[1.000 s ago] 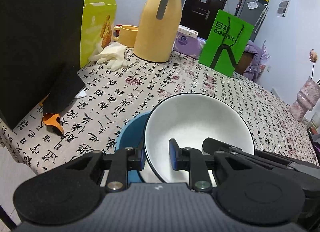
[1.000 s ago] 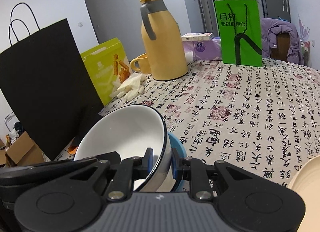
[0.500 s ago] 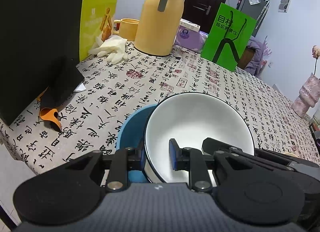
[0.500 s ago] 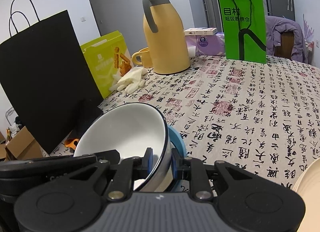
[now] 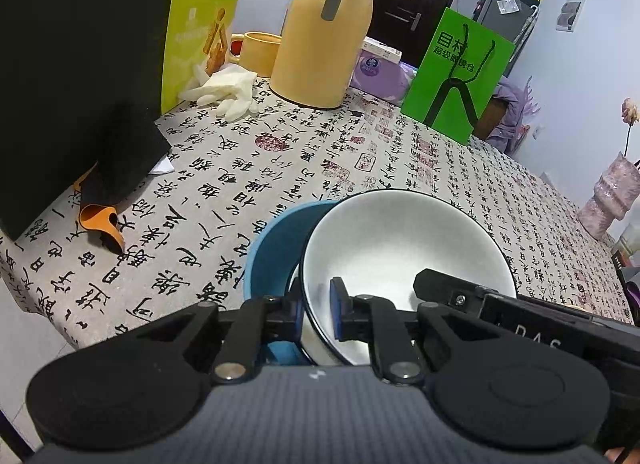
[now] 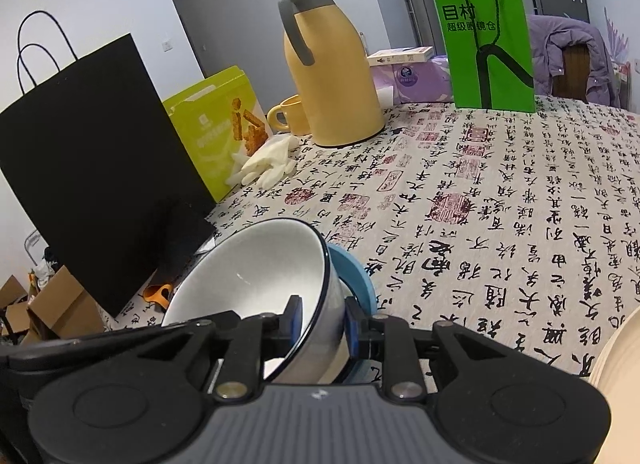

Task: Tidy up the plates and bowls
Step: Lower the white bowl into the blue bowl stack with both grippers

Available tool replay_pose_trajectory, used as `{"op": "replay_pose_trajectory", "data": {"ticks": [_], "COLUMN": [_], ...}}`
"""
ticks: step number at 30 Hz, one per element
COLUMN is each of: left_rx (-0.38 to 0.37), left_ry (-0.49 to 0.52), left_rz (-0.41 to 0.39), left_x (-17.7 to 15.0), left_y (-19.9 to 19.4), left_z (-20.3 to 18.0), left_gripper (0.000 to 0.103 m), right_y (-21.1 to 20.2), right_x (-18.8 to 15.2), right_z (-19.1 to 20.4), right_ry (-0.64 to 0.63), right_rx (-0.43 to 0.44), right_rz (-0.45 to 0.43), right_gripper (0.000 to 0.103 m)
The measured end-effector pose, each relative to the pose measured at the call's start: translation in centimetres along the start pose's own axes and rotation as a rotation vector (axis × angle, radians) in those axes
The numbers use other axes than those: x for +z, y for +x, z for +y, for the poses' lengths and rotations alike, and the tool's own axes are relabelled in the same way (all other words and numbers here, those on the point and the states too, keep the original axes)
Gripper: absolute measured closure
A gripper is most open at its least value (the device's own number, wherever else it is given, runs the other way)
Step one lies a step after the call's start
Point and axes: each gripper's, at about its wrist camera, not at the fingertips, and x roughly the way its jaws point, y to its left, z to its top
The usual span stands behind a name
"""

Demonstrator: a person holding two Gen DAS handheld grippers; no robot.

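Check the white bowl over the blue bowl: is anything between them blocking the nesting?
Nothing visible blocks it. The white bowl, its rim between the fingers of both the left gripper and the right gripper, sits tilted against the blue bowl. The blue bowl's visible interior looks empty.

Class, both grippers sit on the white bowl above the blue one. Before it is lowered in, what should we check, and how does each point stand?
1. Left gripper clamped on the white bowl rim: ok.
2. Right gripper gripping the bowl wall: cannot tell; its jaws have just been opening, wall between them.
3. White bowl level: not ok, tilted.
4. Blue bowl empty: cannot tell, mostly hidden.
5. Tablecloth beyond the bowls clear: ok.
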Motion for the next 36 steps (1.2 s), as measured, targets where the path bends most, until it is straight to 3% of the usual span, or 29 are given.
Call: {"op": "replay_pose_trajectory", "data": {"ticks": [9, 15, 27, 32, 36], "left_rx": [0.007, 0.016, 0.000, 0.050, 0.038], "left_ry": [0.005, 0.010, -0.037, -0.029, -0.037], "left_rz": [-0.015, -0.011, 0.025, -0.021, 0.001], "left_x": [0.0, 0.1, 0.8, 1.3, 1.3], "left_y": [-0.1, 0.0, -0.2, -1.0, -0.6], "left_z": [-0.2, -0.4, 0.3, 0.3, 0.5], "left_gripper": [0.090, 0.090, 0.089, 0.089, 0.089], "right_y": [-0.9, -0.9, -0.5, -0.4, -0.4], "right_x": [0.2, 0.2, -0.3, -0.4, -0.3], "right_z": [-0.3, -0.4, -0.7, -0.4, -0.3], "right_ry": [0.025, 0.013, 0.025, 0.013, 0.003], "right_rx": [-0.014, -0.039, -0.035, -0.039, -0.042], "right_rz": [-0.037, -0.042, -0.069, -0.078, -0.077], "right_gripper": [0.081, 0.093, 0.097, 0.095, 0.095]}}
